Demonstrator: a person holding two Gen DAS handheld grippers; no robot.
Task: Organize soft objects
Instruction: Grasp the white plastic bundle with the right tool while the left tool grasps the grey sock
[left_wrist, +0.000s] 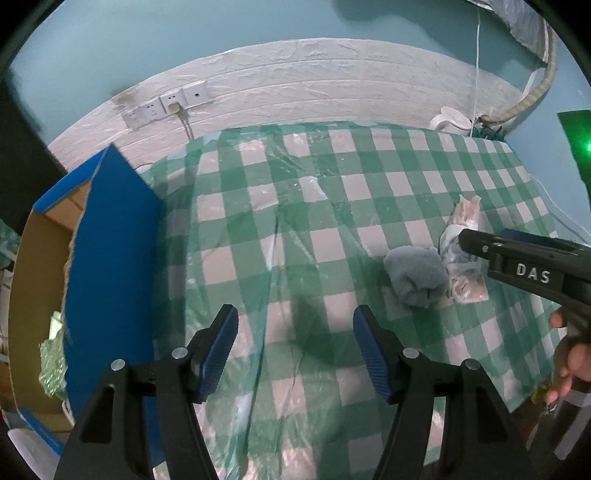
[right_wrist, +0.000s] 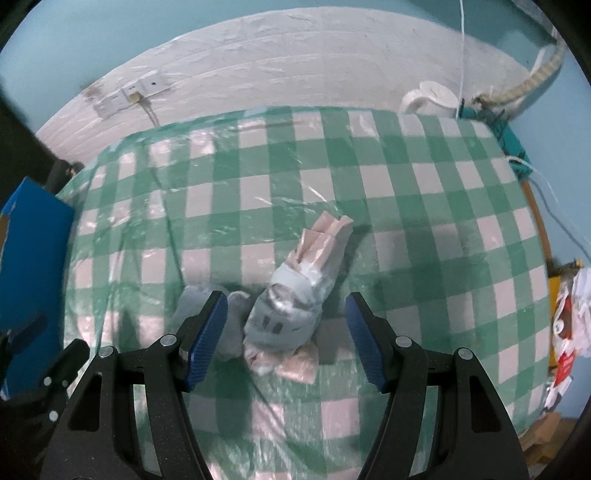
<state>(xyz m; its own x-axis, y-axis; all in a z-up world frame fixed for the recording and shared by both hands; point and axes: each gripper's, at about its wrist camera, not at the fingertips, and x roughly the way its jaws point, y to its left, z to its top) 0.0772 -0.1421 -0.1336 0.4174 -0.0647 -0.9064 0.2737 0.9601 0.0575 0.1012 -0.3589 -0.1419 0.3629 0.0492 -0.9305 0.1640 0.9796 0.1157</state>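
1. Container: one blue cardboard box (left_wrist: 110, 236) stands open at the left edge of the bench (left_wrist: 332, 177). Its brown interior holds a green patterned item (left_wrist: 51, 365), only partly visible; further contents cannot be told.
2. Bench surface: a green-and-white checked cloth under clear plastic film.
3. Soft objects on the bench, count two:
   - one grey fabric bundle (left_wrist: 415, 275);
   - one plastic-wrapped pink-and-grey package (right_wrist: 295, 299), lying touching the bundle on its right side.
4. Left claw (left_wrist: 295, 350): wide open, holding nothing, above bare cloth. The grey fabric bundle lies ahead of it and to the right, apart from both fingers. The blue box is just beside it on the left.
5. Right claw (right_wrist: 286, 341): wide open, holding nothing. The wrapped package lies between its two fingers, with clearance on the right side. In the right wrist view the grey fabric bundle (right_wrist: 229, 325) sits behind the left finger; contact cannot be determined.
6. In the left wrist view the right claw (left_wrist: 469, 240) enters from the right, its tip over the wrapped package (left_wrist: 461, 258).
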